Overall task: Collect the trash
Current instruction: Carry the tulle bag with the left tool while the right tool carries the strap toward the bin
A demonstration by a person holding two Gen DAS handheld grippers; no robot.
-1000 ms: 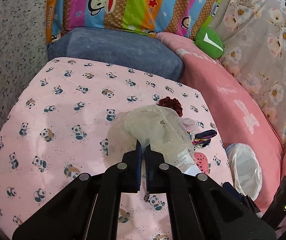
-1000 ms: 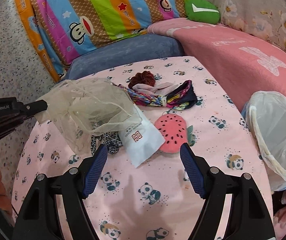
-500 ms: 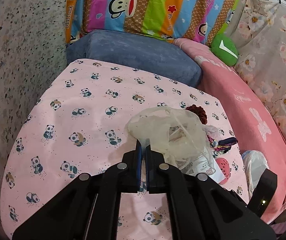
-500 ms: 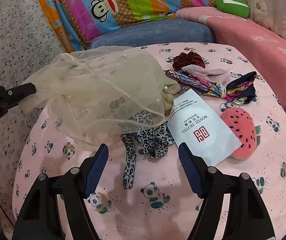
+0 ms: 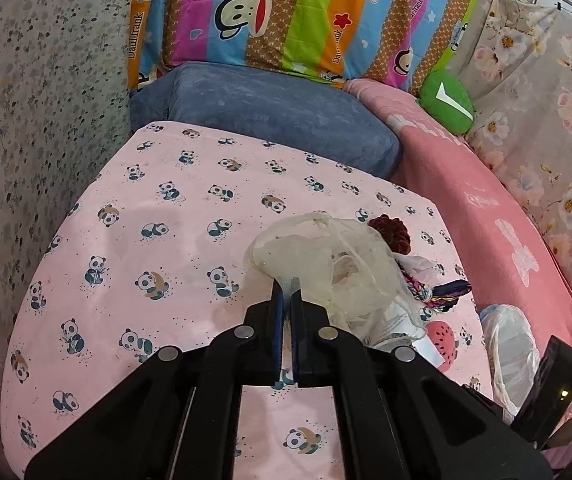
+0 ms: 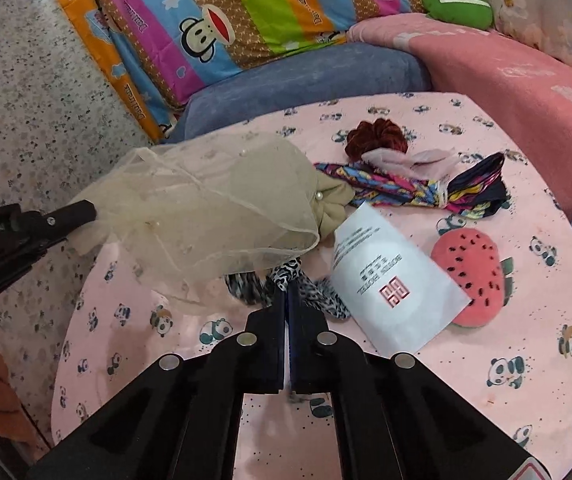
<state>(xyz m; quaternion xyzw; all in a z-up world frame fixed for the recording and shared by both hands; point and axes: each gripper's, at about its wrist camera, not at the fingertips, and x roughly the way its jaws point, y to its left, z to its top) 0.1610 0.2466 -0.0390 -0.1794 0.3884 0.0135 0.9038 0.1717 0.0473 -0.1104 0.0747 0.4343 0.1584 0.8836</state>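
Left wrist view: the left gripper (image 5: 286, 300), at lower centre of the frame, has its jaws pressed almost together on an edge of a sheer beige veil (image 5: 326, 264), which billows up and to the right above the panda-print sheet (image 5: 145, 220). Behind the veil, right of centre, lie a dark red scrunchie (image 5: 392, 232) and a multicoloured hair band (image 5: 442, 290). A watermelon-shaped pad (image 5: 442, 338) sits at lower right, just beside a bin lined with a white bag (image 5: 510, 352). A blue cushion (image 5: 269, 116) and a striped monkey-print quilt (image 5: 306, 12) fill the top of the frame.

Right wrist view: the right gripper (image 6: 287, 300), at lower centre, is closed tight on a leopard-print hair tie (image 6: 318, 292) lying on the sheet. Just to its right rests a white paper packet (image 6: 394, 280) with a red logo, its right corner overlapping the watermelon-shaped pad. The veil hangs at centre left, pinched at its left end by the other gripper, which enters from the left edge. The scrunchie and hair band lie at upper right of centre.
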